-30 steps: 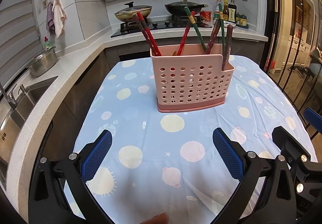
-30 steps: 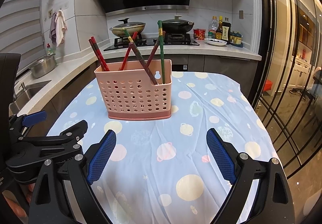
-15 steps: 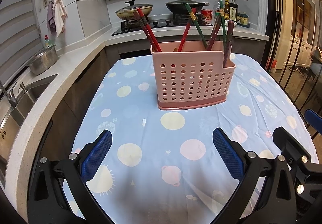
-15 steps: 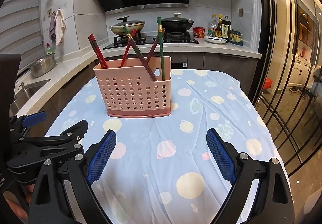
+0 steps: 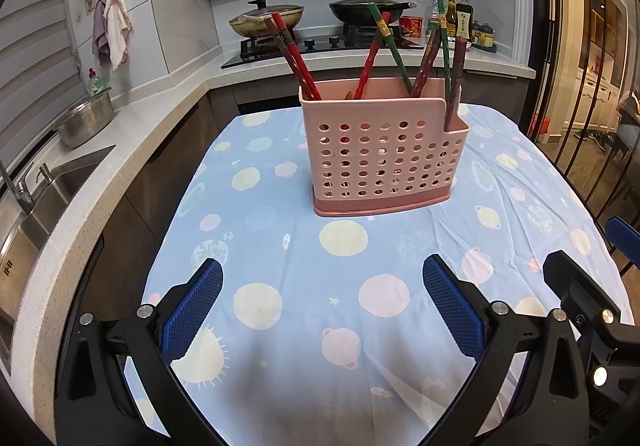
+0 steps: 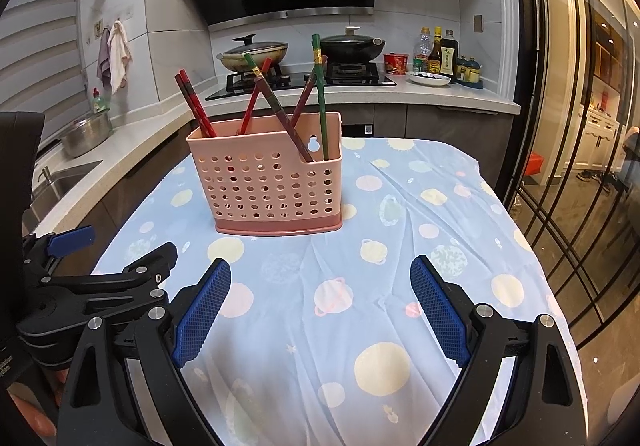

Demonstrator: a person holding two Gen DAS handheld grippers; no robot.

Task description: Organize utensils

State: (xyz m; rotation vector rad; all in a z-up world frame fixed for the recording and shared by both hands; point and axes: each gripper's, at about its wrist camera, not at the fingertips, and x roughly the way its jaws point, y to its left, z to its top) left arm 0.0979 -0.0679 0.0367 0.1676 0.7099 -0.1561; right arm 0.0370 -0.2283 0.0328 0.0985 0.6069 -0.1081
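Caddy: pink utensil caddy (image 5: 384,153), frame centre, straight ahead of both grippers.
Chopsticks: chopsticks (image 5: 296,53) upright, leaning.
Grippers: left gripper (image 5: 320,310), right gripper (image 6: 320,310) spread, empty.

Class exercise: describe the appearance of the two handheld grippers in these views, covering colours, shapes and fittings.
Both the left gripper and the right gripper have black angular frames with silver bolts. Each finger carries a long blue pad with a fine grid texture. No cables or sleeves show.

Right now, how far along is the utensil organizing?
Looks essentially done: the chopsticks all stand in the pink holder. Nothing in hand: left gripper and right gripper are open and empty. No loose utensils show on the tablecloth.
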